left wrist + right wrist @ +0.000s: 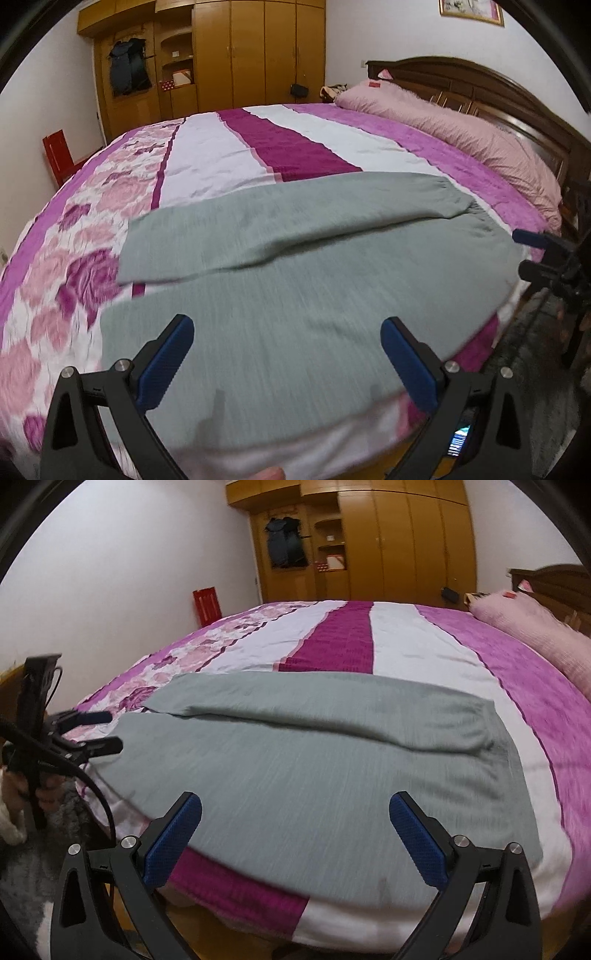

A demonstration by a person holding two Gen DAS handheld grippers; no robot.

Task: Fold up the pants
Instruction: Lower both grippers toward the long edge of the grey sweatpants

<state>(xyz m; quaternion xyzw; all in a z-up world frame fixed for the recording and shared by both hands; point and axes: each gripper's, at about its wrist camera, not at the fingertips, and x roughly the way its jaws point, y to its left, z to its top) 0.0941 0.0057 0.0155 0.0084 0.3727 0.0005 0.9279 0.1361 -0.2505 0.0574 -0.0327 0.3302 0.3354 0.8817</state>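
Grey-green pants [295, 266] lie spread flat on the bed near its front edge, legs running to the left and waistband to the right, one leg lying apart behind the other; they also show in the right wrist view [314, 753]. My left gripper [286, 332] is open and empty, held just above the near leg. My right gripper [295, 808] is open and empty above the near edge of the pants. The right gripper shows at the left wrist view's right edge [532, 251]; the left gripper shows at the right wrist view's left edge [99, 731].
The bed has a pink, purple and white striped cover [229, 155]. A pink pillow [461, 122] lies by the dark wooden headboard [480, 85]. A wooden wardrobe [240, 51] stands behind. A red crate [207, 603] leans on the wall. The floor lies below the bed's front edge.
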